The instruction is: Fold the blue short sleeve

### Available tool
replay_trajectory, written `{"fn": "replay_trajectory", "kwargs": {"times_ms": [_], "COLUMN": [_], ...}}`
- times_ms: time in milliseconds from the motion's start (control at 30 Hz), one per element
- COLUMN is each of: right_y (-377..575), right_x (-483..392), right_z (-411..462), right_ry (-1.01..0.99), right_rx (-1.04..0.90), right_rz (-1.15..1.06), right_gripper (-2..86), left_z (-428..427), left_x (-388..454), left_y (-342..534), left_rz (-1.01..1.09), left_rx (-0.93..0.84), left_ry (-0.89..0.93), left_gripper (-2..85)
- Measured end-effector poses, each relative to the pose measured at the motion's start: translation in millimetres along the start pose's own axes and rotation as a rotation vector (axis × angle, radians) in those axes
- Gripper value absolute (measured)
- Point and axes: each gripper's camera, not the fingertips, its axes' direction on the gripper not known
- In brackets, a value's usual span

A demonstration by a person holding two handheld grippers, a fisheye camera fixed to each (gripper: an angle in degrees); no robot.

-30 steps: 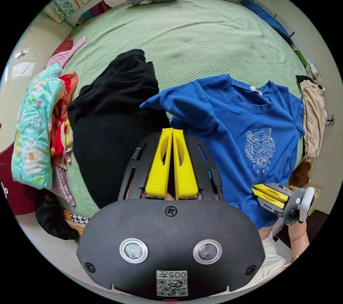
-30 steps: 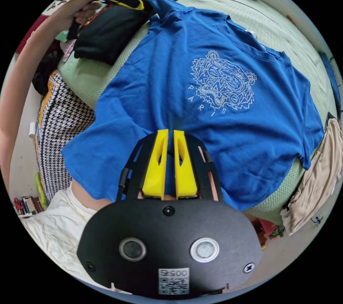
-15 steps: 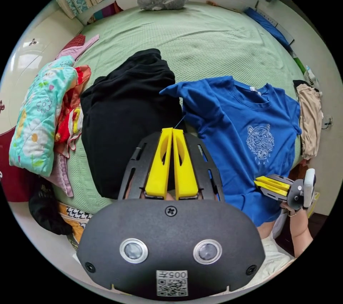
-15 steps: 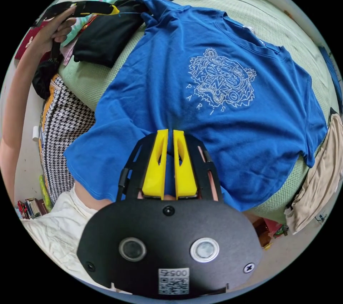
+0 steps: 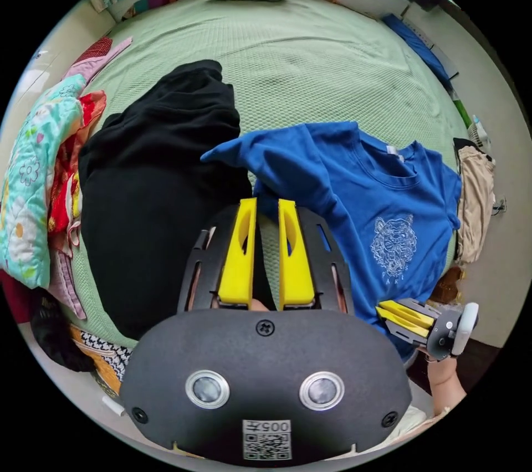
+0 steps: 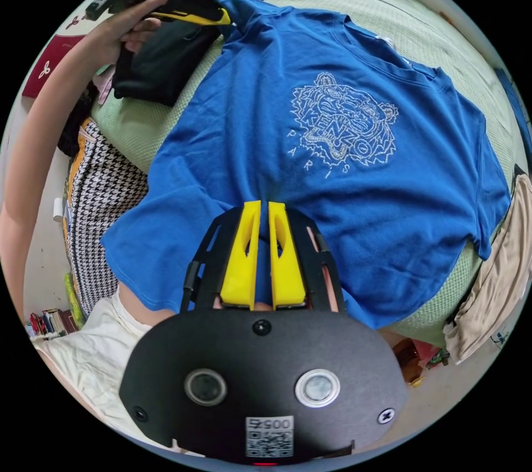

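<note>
Green bedspread [image 5: 310,56] carries the blue short sleeve [image 6: 310,162], lying face up and mostly flat, its hem hanging over the bed edge. The left gripper [image 5: 265,211] has its fingers [image 5: 239,250] spread with nothing between them, the near sleeve [image 5: 244,153] just ahead of their tips, beside the black garment [image 5: 149,200]. The right gripper [image 6: 259,217] has its fingers pinching the hem fabric. To fold well, I'd judge the left should close on the sleeve's outer edge, clear of the black garment, while the right holds the hem taut.
</note>
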Motion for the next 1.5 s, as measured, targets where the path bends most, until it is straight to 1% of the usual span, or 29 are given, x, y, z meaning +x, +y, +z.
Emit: {"fn": "replay_trajectory", "kwargs": {"times_ms": [133,367,533,633,733,833,933,1000,1067,1133,1167,1267,1333,1400,1500], "right_y": [2,5,9,10,12,15,17,18,22,30,38,49,45,28,-13], "right_x": [1,-7,-10,-16,-24,-30,-34,-38,-43,-47,-48,-36,-20,1,37], "right_z": [-4,-10,-13,-15,-15,-16,-16,-16,-18,-26,-38,-75,-95,-105,-105], "right_ry": [-0.022,-0.021,-0.04,-0.032,-0.016,-0.018,-0.031,-0.041,-0.063,-0.084,-0.081,-0.03,0.025,0.072,0.166], "right_rx": [0.001,0.0,0.002,0.0,-0.001,0.0,-0.002,-0.005,-0.014,-0.02,0.023,0.132,0.204,0.213,0.186], "right_rz": [0.007,0.005,0.016,0.012,0.005,0.008,0.015,0.01,-0.011,-0.044,-0.071,-0.085,-0.065,-0.025,0.054], "right_gripper": [1.4,1.4,1.4,1.4,1.4,1.4,1.5,2.0,3.2,4.6,5.7,8.0,8.5,8.3,7.9], "left_z": [16,15,-24,-58,-80,-74,-42,-24,-21,-31,-43,-71,-79,-72,-35], "left_x": [-1,8,4,-4,-20,-37,-52,-61,-66,-65,-64,-61,-54,-39,-3], "left_y": [-3,-1,24,45,66,86,100,106,117,124,128,131,123,107,74], "left_rz": [-0.023,0.031,0.067,0.094,0.087,0.047,-0.007,-0.052,-0.085,-0.084,-0.074,-0.054,-0.017,0.047,0.126], "left_rx": [-0.008,-0.02,0.061,0.117,0.126,0.083,0.03,-0.015,0.02,0.067,0.114,0.212,0.241,0.223,0.128], "left_ry": [-0.036,-0.093,-0.003,0.006,0.041,0.051,0.047,0.08,0.143,0.129,0.093,0.028,0.042,0.057,0.053], "left_gripper": [6.8,4.3,3.3,3.1,3.1,3.4,4.1,4.8,5.4,5.9,6.2,6.9,7.3,7.8,8.9]}}
